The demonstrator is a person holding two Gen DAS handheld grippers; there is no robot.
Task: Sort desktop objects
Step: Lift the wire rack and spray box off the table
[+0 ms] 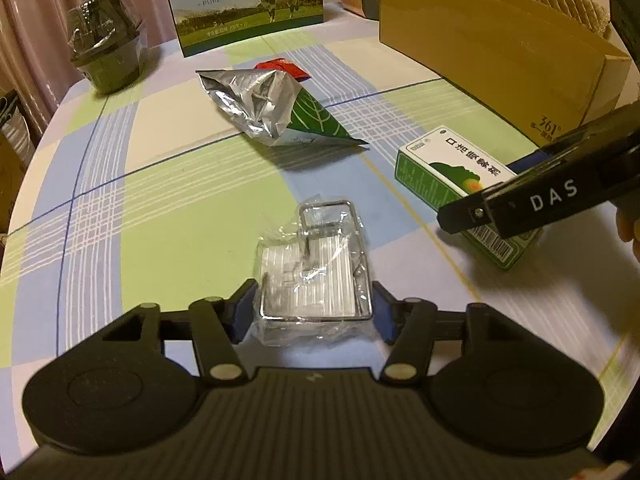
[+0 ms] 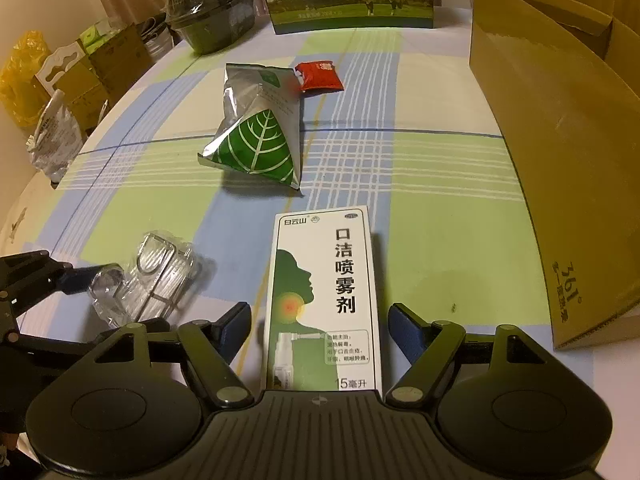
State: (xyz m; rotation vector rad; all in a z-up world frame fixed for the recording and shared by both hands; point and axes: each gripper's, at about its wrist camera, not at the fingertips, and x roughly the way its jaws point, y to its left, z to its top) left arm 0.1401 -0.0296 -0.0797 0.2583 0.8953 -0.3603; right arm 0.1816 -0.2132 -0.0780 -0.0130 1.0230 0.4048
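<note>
Checked tablecloth (image 2: 440, 168); pinkish curtain (image 1: 24, 12)

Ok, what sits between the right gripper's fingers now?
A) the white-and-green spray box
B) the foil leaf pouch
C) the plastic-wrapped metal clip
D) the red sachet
A: the spray box lies flat on the table between the right gripper's blue pads, with a gap showing on each side.

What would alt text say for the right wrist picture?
Open right tongs straddle a green-and-white throat spray box lying on a checked tablecloth, pads clear of it. Beyond lie a foil leaf-print pouch and a red sachet.
</note>
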